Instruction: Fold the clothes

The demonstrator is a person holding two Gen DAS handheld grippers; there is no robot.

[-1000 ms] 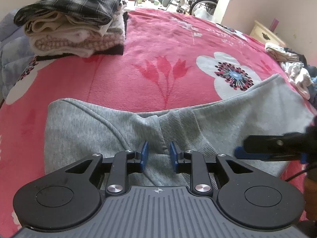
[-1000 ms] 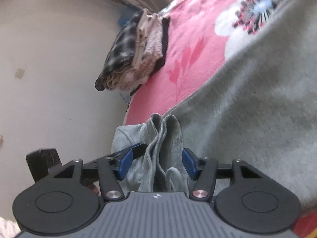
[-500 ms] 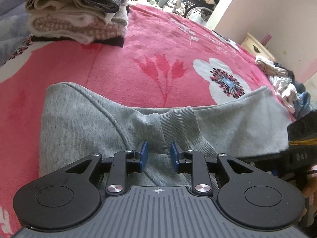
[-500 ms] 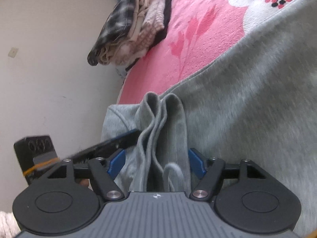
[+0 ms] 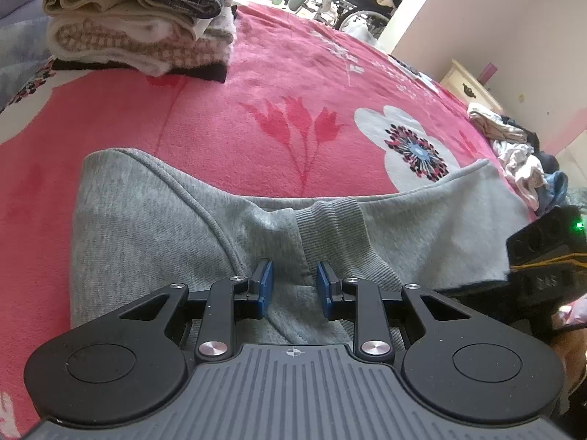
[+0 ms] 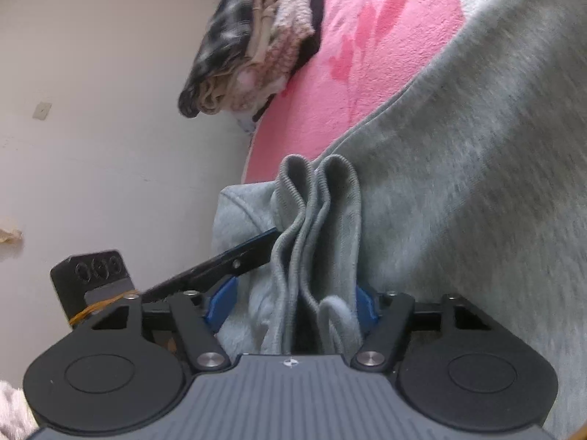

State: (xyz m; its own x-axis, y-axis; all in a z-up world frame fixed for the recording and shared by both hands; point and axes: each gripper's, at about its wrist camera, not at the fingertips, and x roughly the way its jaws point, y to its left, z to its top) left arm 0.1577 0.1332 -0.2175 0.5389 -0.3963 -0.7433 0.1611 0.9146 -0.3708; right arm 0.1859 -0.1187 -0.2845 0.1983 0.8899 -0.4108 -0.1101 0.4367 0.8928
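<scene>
— What differs from a second ago?

— My left claw [image 5: 291,286] has dropped lower toward the gray sweatshirt [image 5: 154,227], so the stack of folded clothes [image 5: 139,25] now sits higher, in the upper left of the frame, its top cut off. Its blue pads are narrowly parted, with the sweatshirt's fabric lying between them; I cannot tell whether they pinch it. In the right wrist view my right claw [image 6: 293,302] has spread wider; a bunched fold of the sweatshirt [image 6: 458,183] with its ribbed cuff [image 6: 315,190] stands loosely between the fingers, apart from the left pad.

— Where does the garment lie?

— Spread across the pink floral blanket [image 5: 256,91], filling the middle of the left wrist frame, the ribbed cuff [image 5: 330,216] at centre.

— Anything hidden or unclear?

— The sweatshirt's near edge disappears under both claw bodies. My other claw's black housing shows only partly at the right edge, green light on. The pile of loose clothes [image 5: 521,154] at right is too jumbled to sort. The right view is motion-blurred along its right side.
</scene>
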